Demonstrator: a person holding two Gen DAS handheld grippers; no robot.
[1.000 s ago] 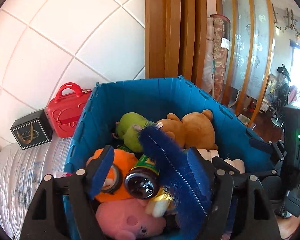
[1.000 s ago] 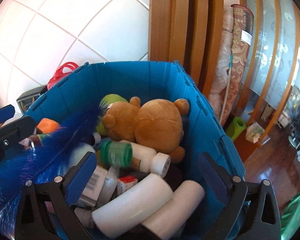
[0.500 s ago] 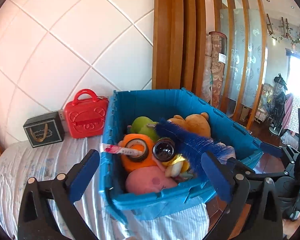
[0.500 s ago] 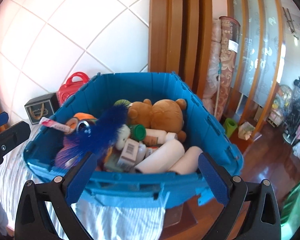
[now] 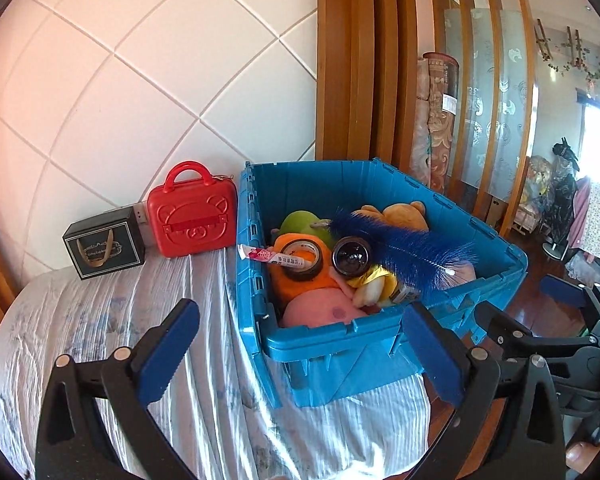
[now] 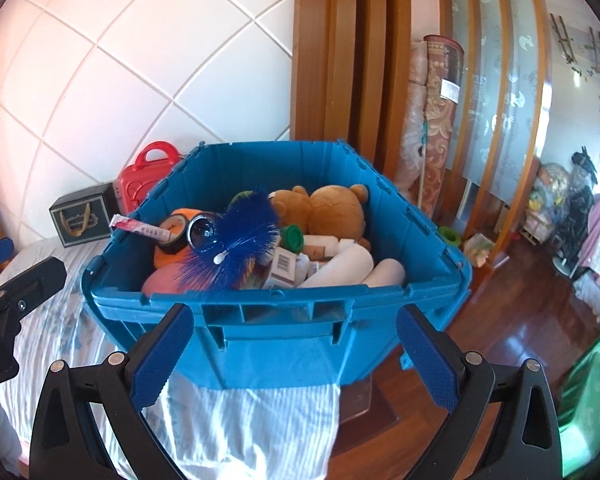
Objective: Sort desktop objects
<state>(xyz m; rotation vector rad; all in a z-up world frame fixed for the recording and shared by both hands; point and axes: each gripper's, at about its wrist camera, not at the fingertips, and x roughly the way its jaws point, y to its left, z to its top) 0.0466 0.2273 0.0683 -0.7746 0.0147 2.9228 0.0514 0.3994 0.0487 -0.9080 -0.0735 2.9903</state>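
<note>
1. Bin (image 5: 340, 344), big and blue, sits on the striped cloth (image 5: 140, 320), full of toys and bottles.
2. Left gripper (image 5: 300, 348) and right gripper (image 6: 296, 352) hang before it, fingers spread wide, holding nothing.
3. Blue brush (image 6: 236, 252) lies on top, so sorting looks nearly done.
4. Next, I think, check for leftovers.

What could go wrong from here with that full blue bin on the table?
The blue bin seems to sit at the table's edge, its near right corner apparently past the striped cloth, so a push might tip it toward the floor. The pink tube lies across the rim and could slide out. The blue brush rests loosely on top and may snag an open gripper reaching in.
</note>
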